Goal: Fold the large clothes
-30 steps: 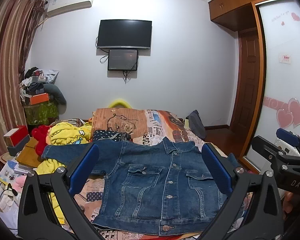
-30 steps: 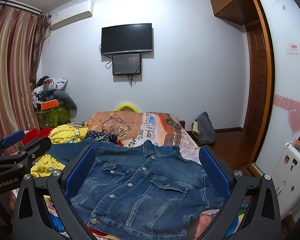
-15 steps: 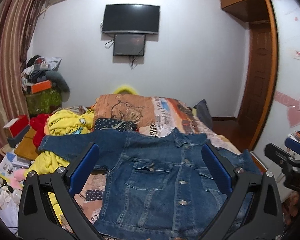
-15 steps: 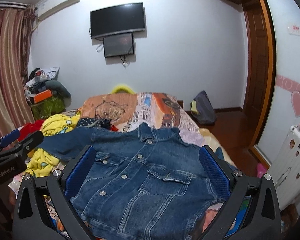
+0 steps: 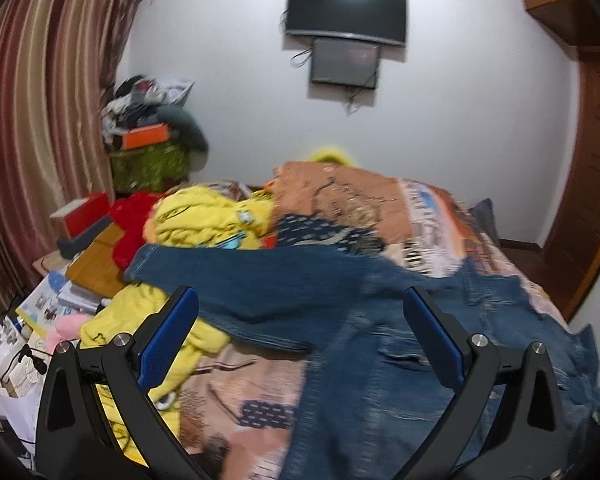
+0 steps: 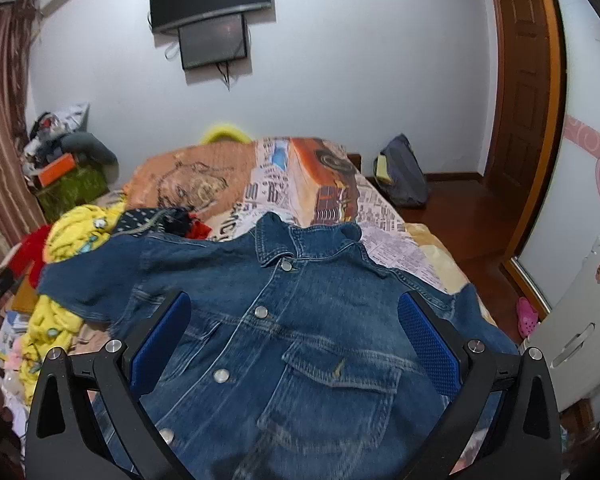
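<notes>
On my far left the bedside is crowded: a pile of yellow printed garments (image 5: pixel 204 220) spills off the mattress edge toward stacked books and boxes, so there is little free room on that side. The left sleeve (image 5: pixel 236 280) of the dark blue denim jacket (image 6: pixel 300 340) lies stretched out across that yellow heap, which I judge is why it sits higher than the jacket body and sags over the edge.

My left tongs (image 5: pixel 300 332) are spread wide, holding nothing, hanging above the sleeve where it meets the shoulder; the left view is blurred, so I cannot tell how near the cloth they are. That sleeve is the sensible first thing to bring inward.

The jacket lies front up, buttoned, collar (image 6: pixel 296 240) pointing toward the far wall, flat on the patchwork-print bedspread (image 6: pixel 260 184), giving a broad surface to fold on. Beyond the collar the bed is mostly bare.

My right tongs (image 6: pixel 296 340) are also spread and empty, poised over the chest near the flap pocket (image 6: pixel 340 364). To the right the jacket's side reaches the bed's edge, with wooden floor (image 6: pixel 460 216) below, so cloth could slide off there.
</notes>
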